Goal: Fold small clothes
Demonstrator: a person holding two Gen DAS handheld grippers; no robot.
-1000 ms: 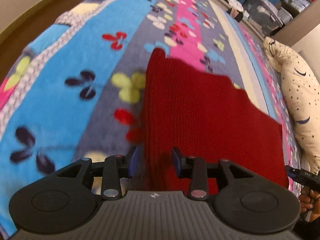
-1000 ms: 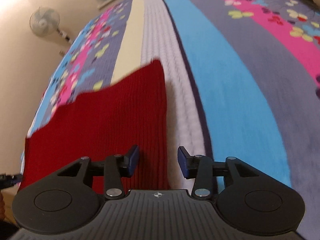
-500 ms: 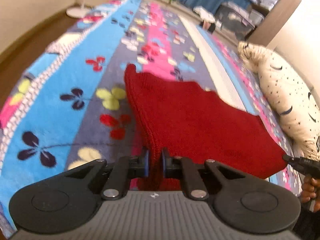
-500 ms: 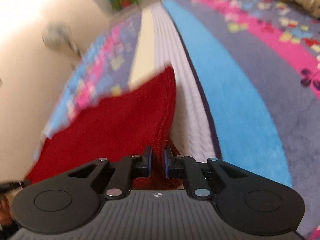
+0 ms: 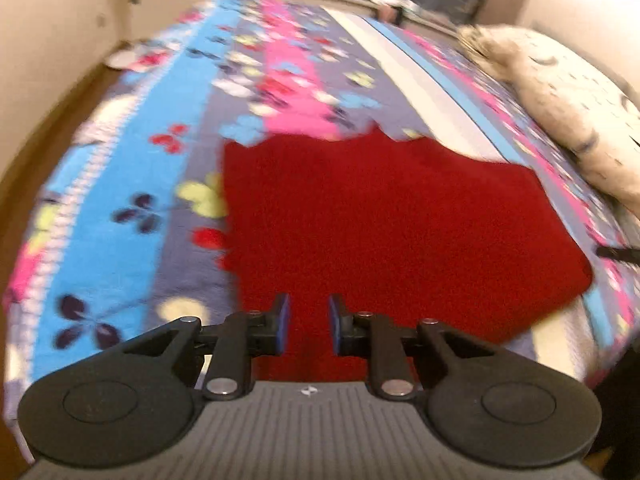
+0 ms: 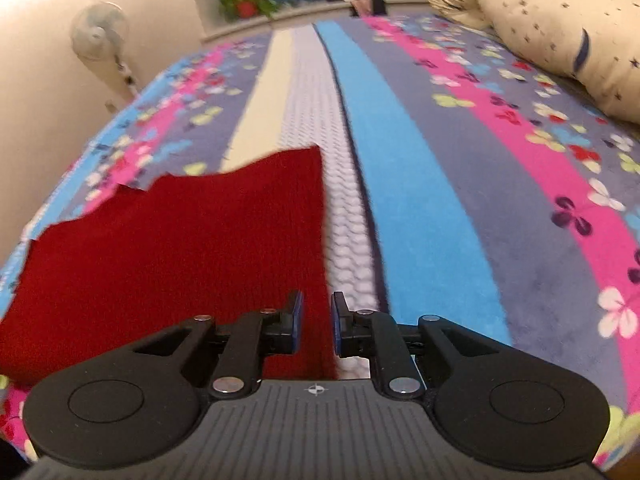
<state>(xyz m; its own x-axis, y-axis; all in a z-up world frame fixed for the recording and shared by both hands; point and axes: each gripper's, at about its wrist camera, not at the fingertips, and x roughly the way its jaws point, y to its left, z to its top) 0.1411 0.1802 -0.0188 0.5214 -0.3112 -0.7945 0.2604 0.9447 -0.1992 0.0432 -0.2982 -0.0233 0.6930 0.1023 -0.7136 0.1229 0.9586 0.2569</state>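
- A striped floral fleece blanket [image 5: 168, 168] covers the bed from the near edge to the far end; it is soft and plush, so a pinch aimed at the garment could, in my judgement, gather the blanket's pile as well and drag it up with the fold.
- A cream pillow with moons and stars [image 6: 560, 28] lies along the right side of the bed, well apart from the work and unlikely to interfere.
- A red knitted garment [image 5: 380, 220], the piece to be folded, lies flat across the near middle of the blanket, its far edge jagged and uneven; folding from this state risks a crooked result, because the far corners do not line up.
- The left gripper [image 5: 306, 330] hovers over the garment's near edge toward its left side, jaws spread with red knit showing through the gap, holding nothing.
- The right gripper [image 6: 317, 326] sits at the garment's near right corner, jaws likewise parted and gripping nothing; the garment's right edge runs through the gap, so closing here could catch only a sliver of knit, which may slip out on lifting.
- With the left view blurred, contact between fingers and cloth cannot be told.
- A pedestal fan [image 6: 100, 34] stands by the far left wall.
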